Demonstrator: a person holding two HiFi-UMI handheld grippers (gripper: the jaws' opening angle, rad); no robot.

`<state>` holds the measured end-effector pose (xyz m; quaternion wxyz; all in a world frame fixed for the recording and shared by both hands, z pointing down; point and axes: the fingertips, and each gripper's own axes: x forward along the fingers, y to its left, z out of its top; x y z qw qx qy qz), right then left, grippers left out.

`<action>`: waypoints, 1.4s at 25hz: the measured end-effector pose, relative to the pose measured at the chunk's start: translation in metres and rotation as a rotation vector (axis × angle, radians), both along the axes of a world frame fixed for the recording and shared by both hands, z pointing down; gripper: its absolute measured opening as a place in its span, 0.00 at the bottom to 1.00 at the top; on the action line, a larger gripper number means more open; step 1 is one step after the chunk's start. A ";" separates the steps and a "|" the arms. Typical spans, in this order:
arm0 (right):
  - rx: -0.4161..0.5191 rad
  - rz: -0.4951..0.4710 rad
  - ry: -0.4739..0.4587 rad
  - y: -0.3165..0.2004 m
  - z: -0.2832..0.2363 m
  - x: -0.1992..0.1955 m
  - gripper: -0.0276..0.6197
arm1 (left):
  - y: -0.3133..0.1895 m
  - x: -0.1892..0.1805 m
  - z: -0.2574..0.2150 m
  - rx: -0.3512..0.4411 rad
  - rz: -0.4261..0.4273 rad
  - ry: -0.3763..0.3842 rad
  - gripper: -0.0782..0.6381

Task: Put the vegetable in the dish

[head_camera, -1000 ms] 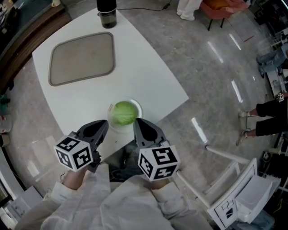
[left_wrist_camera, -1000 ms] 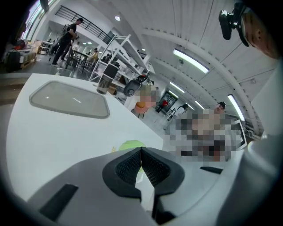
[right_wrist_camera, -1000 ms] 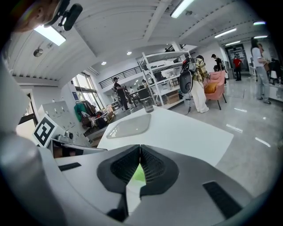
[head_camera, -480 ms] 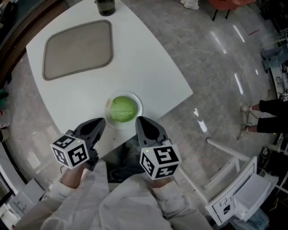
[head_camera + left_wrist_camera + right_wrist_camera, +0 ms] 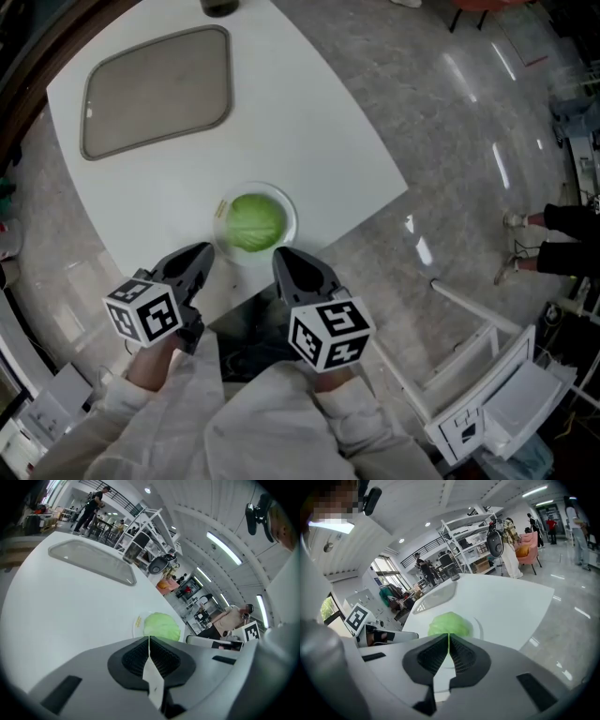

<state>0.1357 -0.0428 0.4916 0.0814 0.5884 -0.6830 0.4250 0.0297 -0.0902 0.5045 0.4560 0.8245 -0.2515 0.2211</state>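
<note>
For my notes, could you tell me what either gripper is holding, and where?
Nothing: both the left gripper and right gripper are shut and empty.

We are counting one white table (image 5: 309, 122), and on it we are finding one grey tray (image 5: 155, 89), one dark container (image 5: 217, 6) at the far edge, one white dish (image 5: 292, 220) and one green cabbage (image 5: 253, 222) in that dish. We are holding two grippers, the left gripper (image 5: 206, 249) and the right gripper (image 5: 278, 253). Each is carrying one marker cube (image 5: 142, 312), so we are counting two cubes.
</note>
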 end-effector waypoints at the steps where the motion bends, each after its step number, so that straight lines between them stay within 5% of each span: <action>1: -0.004 0.002 0.002 0.001 0.001 0.000 0.07 | 0.000 -0.001 0.001 -0.006 -0.008 0.000 0.12; 15: -0.068 0.054 -0.015 0.002 0.023 0.014 0.07 | 0.004 0.007 0.023 -0.071 -0.017 -0.030 0.13; 26: -0.153 0.095 -0.039 0.007 0.041 0.019 0.23 | 0.006 0.005 0.029 -0.120 -0.041 -0.034 0.28; 35: -0.196 0.120 -0.068 0.007 0.051 0.021 0.25 | 0.004 0.006 0.032 -0.142 -0.046 -0.032 0.30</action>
